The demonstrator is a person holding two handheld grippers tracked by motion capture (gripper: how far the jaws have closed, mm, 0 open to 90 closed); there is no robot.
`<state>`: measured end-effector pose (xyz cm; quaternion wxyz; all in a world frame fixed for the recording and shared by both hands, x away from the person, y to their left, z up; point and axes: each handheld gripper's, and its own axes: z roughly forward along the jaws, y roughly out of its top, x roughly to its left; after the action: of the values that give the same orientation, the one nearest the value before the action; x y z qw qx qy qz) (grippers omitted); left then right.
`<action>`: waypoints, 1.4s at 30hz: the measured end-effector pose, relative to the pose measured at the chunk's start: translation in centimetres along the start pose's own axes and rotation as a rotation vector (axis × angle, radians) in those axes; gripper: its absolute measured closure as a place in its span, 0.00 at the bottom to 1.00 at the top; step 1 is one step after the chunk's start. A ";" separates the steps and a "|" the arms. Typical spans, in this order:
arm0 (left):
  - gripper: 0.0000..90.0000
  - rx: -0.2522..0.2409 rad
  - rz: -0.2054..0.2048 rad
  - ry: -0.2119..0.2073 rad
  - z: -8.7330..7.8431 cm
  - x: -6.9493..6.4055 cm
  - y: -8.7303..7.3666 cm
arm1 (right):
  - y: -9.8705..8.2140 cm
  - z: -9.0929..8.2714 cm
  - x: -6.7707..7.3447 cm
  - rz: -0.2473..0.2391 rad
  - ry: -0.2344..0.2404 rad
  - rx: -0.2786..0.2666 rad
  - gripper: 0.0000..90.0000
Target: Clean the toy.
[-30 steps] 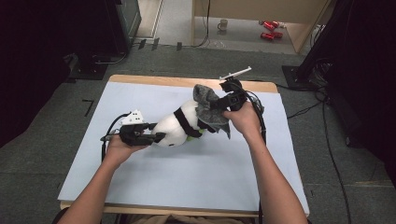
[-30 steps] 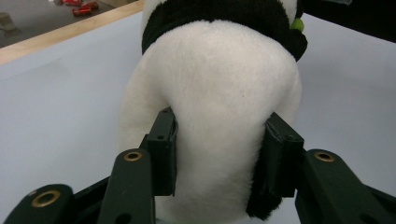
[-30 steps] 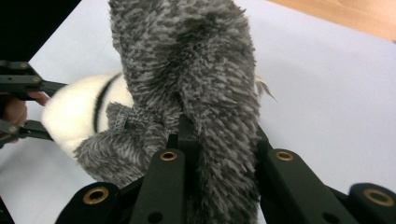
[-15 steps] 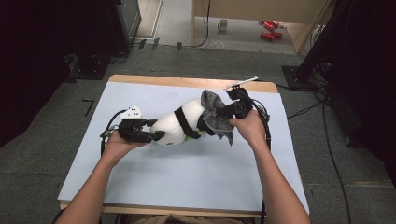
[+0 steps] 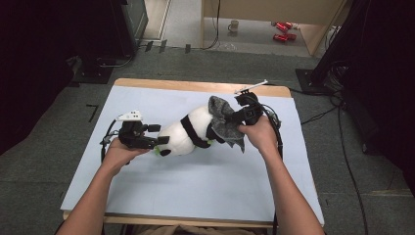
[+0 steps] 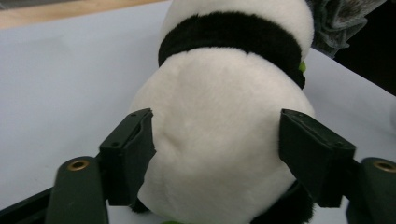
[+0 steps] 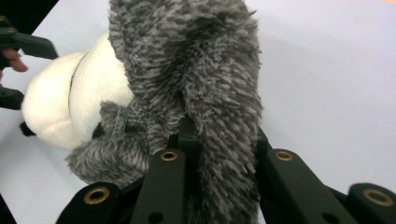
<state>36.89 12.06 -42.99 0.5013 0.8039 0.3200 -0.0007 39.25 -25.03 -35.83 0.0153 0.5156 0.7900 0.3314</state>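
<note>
Grey fuzzy cloth [image 7: 201,70] clamped in my right gripper [image 5: 243,116]; left gripper [image 6: 215,154], jaws just opened, straddles plush panda [image 6: 219,140]. Dressing underway; next, re-grip panda.

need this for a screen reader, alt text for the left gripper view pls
The left gripper has just been opening: its two black jaws stand either side of a white plush panda's round body, pads apart from the fur. The panda lies on a pale blue table cover, grey fuzzy cloth at its far end.

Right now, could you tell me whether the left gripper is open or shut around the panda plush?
Open. The left gripper has just been opening; its jaws flank the panda plush without pressing it.
</note>
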 end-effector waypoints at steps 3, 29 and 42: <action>0.15 0.031 -0.017 -0.003 0.7 0.3 -0.2 | -0.3 -0.2 -0.1 -0.001 0.004 0.005 0.85; 0.60 0.099 0.186 -0.066 2.4 -1.8 -1.0 | 2.0 -3.1 4.1 -0.076 0.117 -0.127 0.85; 0.73 -0.056 0.370 0.056 1.8 -3.8 0.1 | 2.5 -2.3 6.7 -0.108 0.198 -0.128 0.85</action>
<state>34.50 8.62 -42.52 0.5060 0.8345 0.1805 0.1226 37.26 -20.02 -30.56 -0.0120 0.4352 0.7915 0.4289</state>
